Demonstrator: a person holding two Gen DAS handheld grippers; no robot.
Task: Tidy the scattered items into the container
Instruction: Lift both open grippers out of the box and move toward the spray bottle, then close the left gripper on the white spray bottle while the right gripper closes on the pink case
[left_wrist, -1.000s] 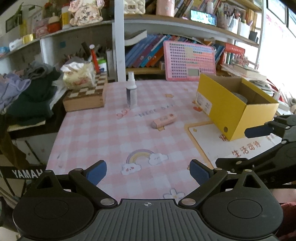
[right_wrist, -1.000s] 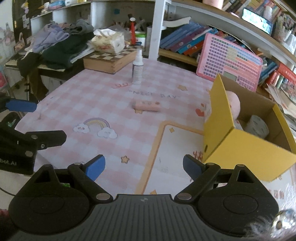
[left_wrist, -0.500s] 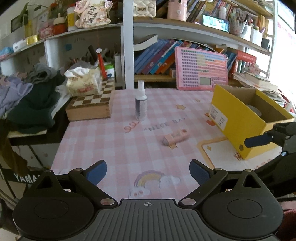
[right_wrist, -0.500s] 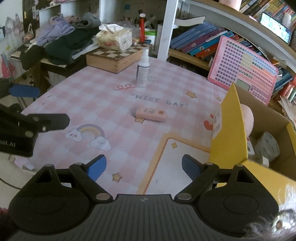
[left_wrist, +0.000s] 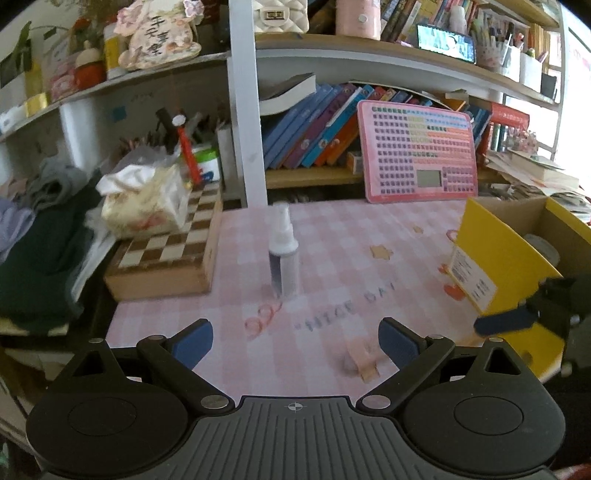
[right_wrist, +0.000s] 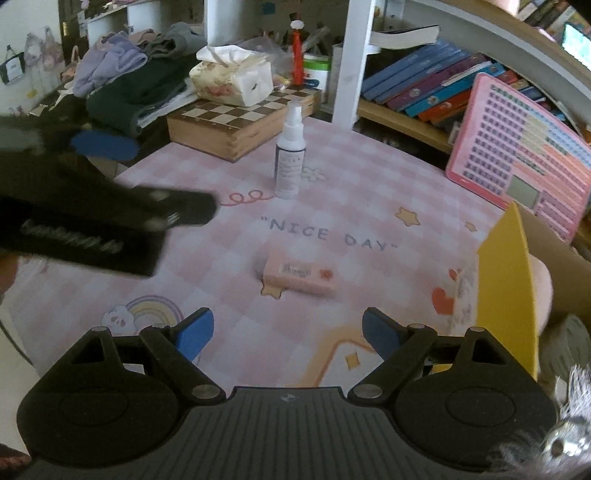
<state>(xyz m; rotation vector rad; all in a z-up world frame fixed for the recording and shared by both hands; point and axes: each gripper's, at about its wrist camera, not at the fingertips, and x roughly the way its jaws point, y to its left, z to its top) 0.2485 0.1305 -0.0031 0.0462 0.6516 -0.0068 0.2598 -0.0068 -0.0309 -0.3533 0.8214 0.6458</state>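
Note:
A white spray bottle (left_wrist: 283, 254) (right_wrist: 290, 162) stands upright on the pink checked mat. A small pink box (right_wrist: 300, 275) (left_wrist: 360, 360) lies flat nearer to me. The yellow cardboard container (left_wrist: 506, 258) (right_wrist: 508, 291) sits at the right with a pink round thing and a white roll inside. My left gripper (left_wrist: 295, 341) is open and empty, straight in front of the bottle but short of it. My right gripper (right_wrist: 288, 332) is open and empty, just short of the pink box. In the right wrist view the left gripper's arm (right_wrist: 92, 218) reaches in from the left.
A wooden chessboard box (right_wrist: 236, 127) with a tissue pack (right_wrist: 232, 79) on it stands behind the bottle. A pink keyboard toy (left_wrist: 419, 151) leans on the bookshelf. Piled clothes (right_wrist: 129, 77) lie at the far left.
Both grippers have moved forward over the mat, so the bottle and the pink box look larger and closer. The left gripper has come to face the bottle. Jaws stay wide.

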